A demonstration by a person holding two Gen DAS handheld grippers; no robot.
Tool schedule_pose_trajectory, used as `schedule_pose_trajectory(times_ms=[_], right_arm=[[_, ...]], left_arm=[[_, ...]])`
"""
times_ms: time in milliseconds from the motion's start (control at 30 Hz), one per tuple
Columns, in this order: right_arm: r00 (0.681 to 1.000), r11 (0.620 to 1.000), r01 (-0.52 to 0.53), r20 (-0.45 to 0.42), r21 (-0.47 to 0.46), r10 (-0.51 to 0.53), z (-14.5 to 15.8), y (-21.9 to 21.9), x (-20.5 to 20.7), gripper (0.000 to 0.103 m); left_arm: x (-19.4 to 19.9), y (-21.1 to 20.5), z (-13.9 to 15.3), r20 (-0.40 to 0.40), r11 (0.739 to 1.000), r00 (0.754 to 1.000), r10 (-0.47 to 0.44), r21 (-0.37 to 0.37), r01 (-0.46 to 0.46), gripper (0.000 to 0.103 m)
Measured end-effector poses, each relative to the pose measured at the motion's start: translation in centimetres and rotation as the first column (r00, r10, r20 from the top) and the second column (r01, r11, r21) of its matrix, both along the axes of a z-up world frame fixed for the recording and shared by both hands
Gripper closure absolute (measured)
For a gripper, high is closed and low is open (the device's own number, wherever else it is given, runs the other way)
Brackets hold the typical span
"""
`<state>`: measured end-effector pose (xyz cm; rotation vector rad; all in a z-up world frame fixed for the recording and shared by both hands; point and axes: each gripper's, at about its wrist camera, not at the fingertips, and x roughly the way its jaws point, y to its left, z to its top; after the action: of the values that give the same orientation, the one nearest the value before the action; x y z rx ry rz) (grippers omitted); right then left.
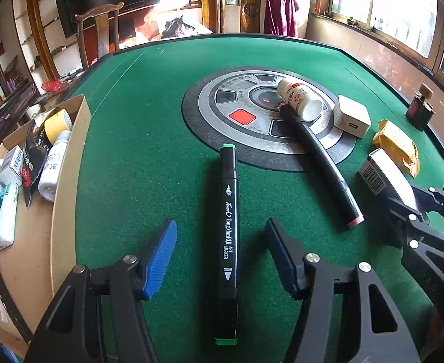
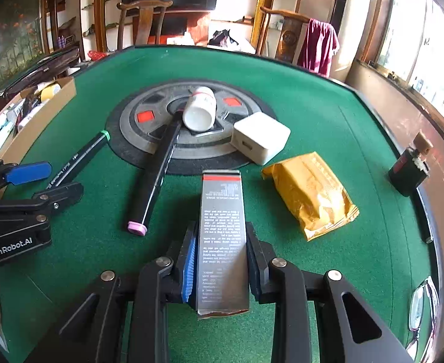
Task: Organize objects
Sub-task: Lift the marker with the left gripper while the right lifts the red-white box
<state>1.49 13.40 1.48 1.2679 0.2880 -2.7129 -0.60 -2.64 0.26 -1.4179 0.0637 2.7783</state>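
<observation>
Green felt table [image 1: 149,127] seen under both grippers. Silver carton [image 2: 223,236] found clamped lengthwise between right gripper [image 2: 222,260] pads. Green-capped marker [image 1: 229,242] lay flat, untouched, between spread fingers of left gripper [image 1: 220,257].

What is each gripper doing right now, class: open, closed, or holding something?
Left gripper: open, straddling the green-capped marker.
Right gripper: closed on the silver box.

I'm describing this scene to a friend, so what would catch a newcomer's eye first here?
Probably the right gripper shut on a silver carton at centre front. Next, the green-capped marker lying on the green felt table between the open fingers of the left gripper. A cardboard box of sorted items sits at the table's left edge.
</observation>
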Motion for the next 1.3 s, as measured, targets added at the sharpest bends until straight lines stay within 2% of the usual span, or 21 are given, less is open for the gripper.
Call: schedule_pose_trajectory(times_ms=[233, 300, 400, 433, 467, 500, 600, 800, 1067, 1300], right_arm=[[1.000, 1.000, 0.014, 0.004, -0.023, -0.014, 0.0, 0.5, 0.1, 0.075], [1.000, 1.000, 0.015, 0.000, 0.002, -0.015, 0.1, 0.1, 0.0, 0.075], [1.000, 0.999, 0.017, -0.021, 0.044, -0.016, 0.2, -0.5, 0.3, 0.076], [0.999, 0.999, 0.021, -0.027, 0.048, -0.020, 0.3, -0.5, 0.3, 0.076], [0.999, 0.999, 0.021, -0.029, 0.044, -0.019, 0.3, -0.4, 0.4, 0.076], [0.999, 0.999, 0.022, -0.035, 0.037, -0.021, 0.5, -0.3, 0.5, 0.076], [0.998, 0.999, 0.034, -0.052, 0.005, -0.033, 1.0, 0.3, 0.7, 0.076], [0.997, 0.995, 0.017, -0.075, -0.095, -0.024, 1.8, 1.6, 1.1, 0.076], [0.996, 0.991, 0.023, -0.081, -0.133, -0.034, 2.0, 2.0, 1.3, 0.076], [0.996, 0.986, 0.026, -0.083, -0.167, -0.040, 2.3, 2.4, 1.3, 0.076]], left_arm=[[0.0, 0.2, 0.0, -0.003, 1.000, 1.000, -0.002, -0.013, 0.002, 0.042], [0.1, 0.2, 0.1, -0.004, 1.000, 1.000, -0.003, -0.015, 0.003, 0.042], [0.3, 0.4, 0.1, -0.006, 1.000, 1.000, -0.031, -0.004, 0.031, 0.054], [0.4, 0.6, 0.2, -0.009, 0.999, 0.999, -0.042, -0.002, 0.042, 0.063], [0.5, 0.8, 0.2, -0.013, 0.999, 0.998, -0.054, -0.009, 0.054, 0.078], [0.7, 1.3, 0.2, -0.019, 0.997, 0.998, -0.068, -0.035, 0.067, 0.087], [0.7, 1.5, 0.3, -0.020, 0.996, 0.997, -0.072, -0.059, 0.071, 0.088], [0.9, 0.7, 0.6, -0.026, 0.998, 0.998, -0.057, 0.036, 0.058, 0.088], [2.1, 0.7, 2.0, -0.058, 0.991, 0.995, -0.075, 0.105, 0.081, 0.088], [3.5, 0.4, 4.3, -0.116, 0.992, 0.991, -0.062, 0.106, 0.074, 0.088]])
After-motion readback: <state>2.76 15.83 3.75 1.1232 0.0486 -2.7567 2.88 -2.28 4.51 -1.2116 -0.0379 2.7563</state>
